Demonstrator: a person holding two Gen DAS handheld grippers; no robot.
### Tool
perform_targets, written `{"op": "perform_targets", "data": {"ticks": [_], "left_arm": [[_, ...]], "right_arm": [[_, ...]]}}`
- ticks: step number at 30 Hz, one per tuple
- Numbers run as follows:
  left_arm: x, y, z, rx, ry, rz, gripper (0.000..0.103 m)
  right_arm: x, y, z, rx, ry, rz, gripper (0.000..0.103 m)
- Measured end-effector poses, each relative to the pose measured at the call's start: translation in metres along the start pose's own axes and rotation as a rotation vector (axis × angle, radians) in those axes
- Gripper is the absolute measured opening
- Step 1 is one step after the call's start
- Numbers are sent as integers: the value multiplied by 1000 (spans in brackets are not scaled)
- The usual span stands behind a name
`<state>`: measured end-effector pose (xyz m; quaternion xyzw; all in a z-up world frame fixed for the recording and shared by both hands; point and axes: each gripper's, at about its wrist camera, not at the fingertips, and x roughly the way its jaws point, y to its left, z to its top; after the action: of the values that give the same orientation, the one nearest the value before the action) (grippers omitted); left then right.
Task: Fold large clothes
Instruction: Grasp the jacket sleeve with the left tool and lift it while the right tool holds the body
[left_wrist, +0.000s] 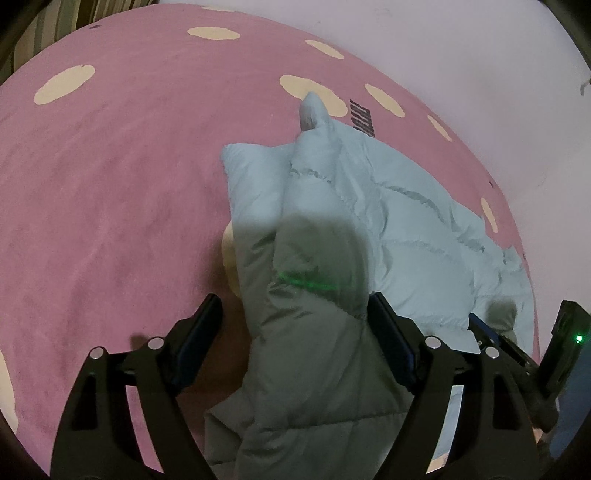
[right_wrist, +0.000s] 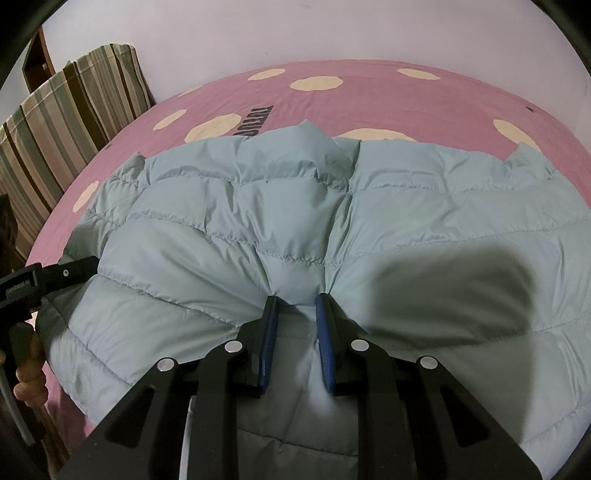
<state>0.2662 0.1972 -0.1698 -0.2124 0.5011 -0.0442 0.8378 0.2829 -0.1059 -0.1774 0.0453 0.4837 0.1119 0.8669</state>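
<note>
Here, the pale blue quilted jacket (right_wrist: 258, 221) lies spread on a pink bedspread (left_wrist: 110, 184) printed with cream spots. The right gripper (right_wrist: 297, 301) is clamped on a pinched ridge of the jacket's near edge, with fabric bunched between its blue pads (right_wrist: 271, 339). The left gripper (left_wrist: 295, 306) stands with its jaws apart; a folded length of the jacket runs between them, the left finger clear of it. A striped pillow (right_wrist: 74, 110) sits beyond the bedspread's far left.

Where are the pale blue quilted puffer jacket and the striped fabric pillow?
pale blue quilted puffer jacket (right_wrist: 236, 206): right wrist view, on a quilted panel.
striped fabric pillow (right_wrist: 74, 107): right wrist view, on its striped face.
</note>
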Motion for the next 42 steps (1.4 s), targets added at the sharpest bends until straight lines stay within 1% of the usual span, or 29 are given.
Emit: {"op": "perform_targets", "data": {"ticks": [12,17,23,29,30,31,32,34,35,37,40,42], "left_arm": [[0,1,2,2,8,-5,81],[3,1,3,1,11,-5,81],[6,3,5,-10,21,-11,81],[13,0,9,-3,35,3,81],[14,-2,9,5,34,8,78],[14,-5,9,17,35,5,71],[14,-6,9,21,38,-10,67],[16,-5,8,13,52,-56,48],[17,-4,8,1,63,-87,44],[18,-4,7,-7,68,-114,33],[12,-8,5,-3,53,-131,22],[6,-12,4,-2,39,-130,19]], "right_arm": [[0,0,-1,-6,-1,-6,21],[-6,1,4,2,-6,-4,21],[-1,2,5,1,0,-10,21],[2,4,4,-6,-2,-19,22],[2,4,4,-6,-3,-20,22],[2,5,4,-5,-3,-21,22],[2,4,5,-5,-3,-20,22],[1,3,5,-5,-4,-21,22],[1,3,5,-6,-3,-21,22],[1,3,4,-6,-6,-24,22],[2,5,4,-8,-8,-29,22],[2,5,4,-5,-8,-31,22]]}}
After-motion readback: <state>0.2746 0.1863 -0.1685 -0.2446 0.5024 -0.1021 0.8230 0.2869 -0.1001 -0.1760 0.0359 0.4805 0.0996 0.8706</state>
